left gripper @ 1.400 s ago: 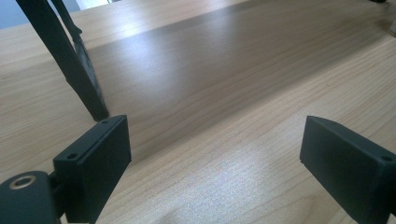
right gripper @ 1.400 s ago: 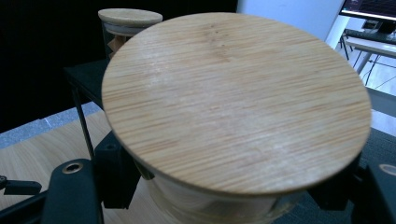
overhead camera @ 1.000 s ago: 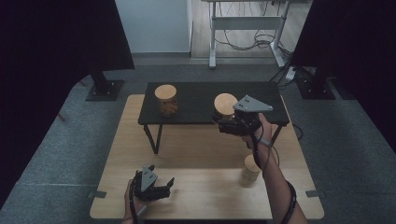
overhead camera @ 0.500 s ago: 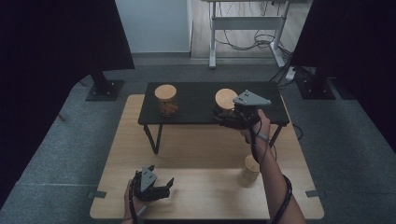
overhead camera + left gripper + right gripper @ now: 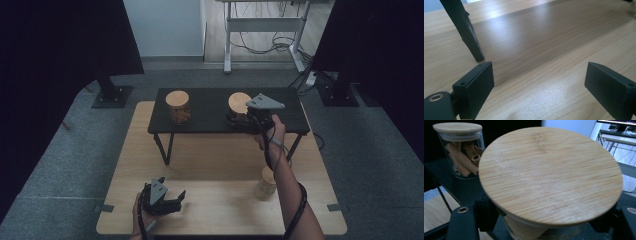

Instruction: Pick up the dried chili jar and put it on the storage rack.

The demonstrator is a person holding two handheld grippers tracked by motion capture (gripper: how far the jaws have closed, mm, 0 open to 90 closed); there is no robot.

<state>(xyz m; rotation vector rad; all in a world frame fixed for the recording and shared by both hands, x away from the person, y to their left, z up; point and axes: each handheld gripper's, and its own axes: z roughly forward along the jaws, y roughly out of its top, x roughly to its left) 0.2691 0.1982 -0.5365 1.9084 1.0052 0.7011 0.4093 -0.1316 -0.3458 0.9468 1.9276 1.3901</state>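
- Where the bamboo lid (image 5: 550, 173) looms, it hides the glass jar (image 5: 524, 230) that the right gripper (image 5: 239, 120) pinches.
- Left gripper (image 5: 167, 200) spread; black shelf's leg (image 5: 465, 30) cut off above.

pale bamboo lid (image 5: 550, 173) (fine striped grain), black shelf (image 5: 210, 107)

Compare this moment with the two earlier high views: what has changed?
The right hand-held gripper, shut on the right jar, carried it slightly leftward over the black shelf. The left hand-held gripper, the left jar and the table jar stayed put.
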